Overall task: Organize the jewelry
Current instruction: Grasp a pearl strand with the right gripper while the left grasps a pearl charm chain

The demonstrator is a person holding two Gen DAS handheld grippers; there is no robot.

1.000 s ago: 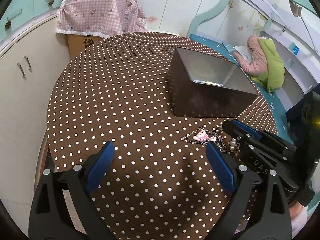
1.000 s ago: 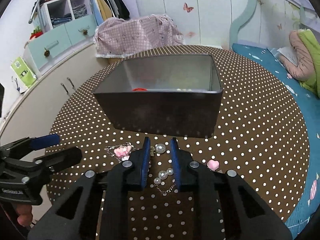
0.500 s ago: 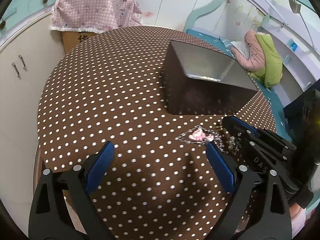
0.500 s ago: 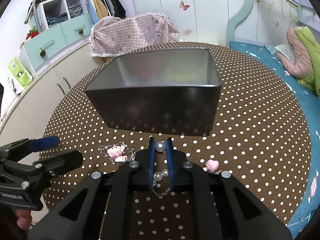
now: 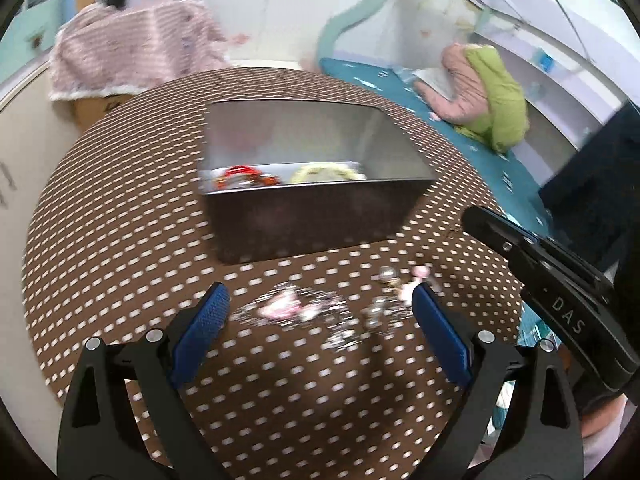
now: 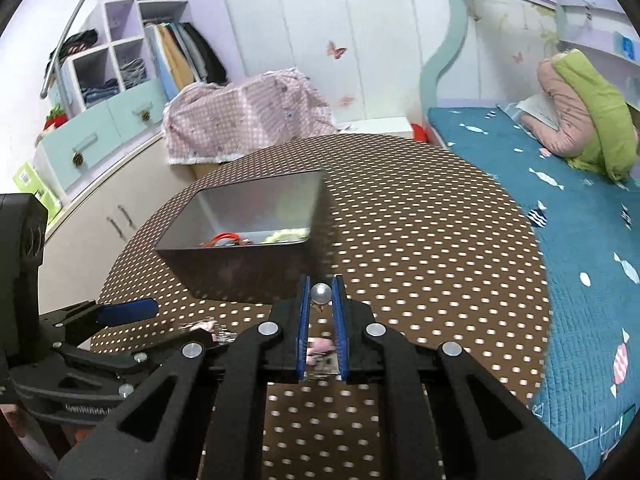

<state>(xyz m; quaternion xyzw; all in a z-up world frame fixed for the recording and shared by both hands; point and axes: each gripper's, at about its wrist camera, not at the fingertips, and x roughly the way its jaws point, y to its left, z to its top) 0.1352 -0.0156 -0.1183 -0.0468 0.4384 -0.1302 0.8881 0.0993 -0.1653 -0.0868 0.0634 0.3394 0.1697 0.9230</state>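
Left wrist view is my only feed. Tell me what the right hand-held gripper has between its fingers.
Observer: The right hand-held gripper is shut on a single pearl bead, pinched near the fingertips.
Operator: Report what sits below that bead.
Observer: Lower in the gap a pink charm and some chain show, blurred; I cannot tell whether they are joined to the bead.
Operator: Give me the tin's position from that side.
Observer: The open metal tin lies ahead and to the left of the fingertips, not straight in front.
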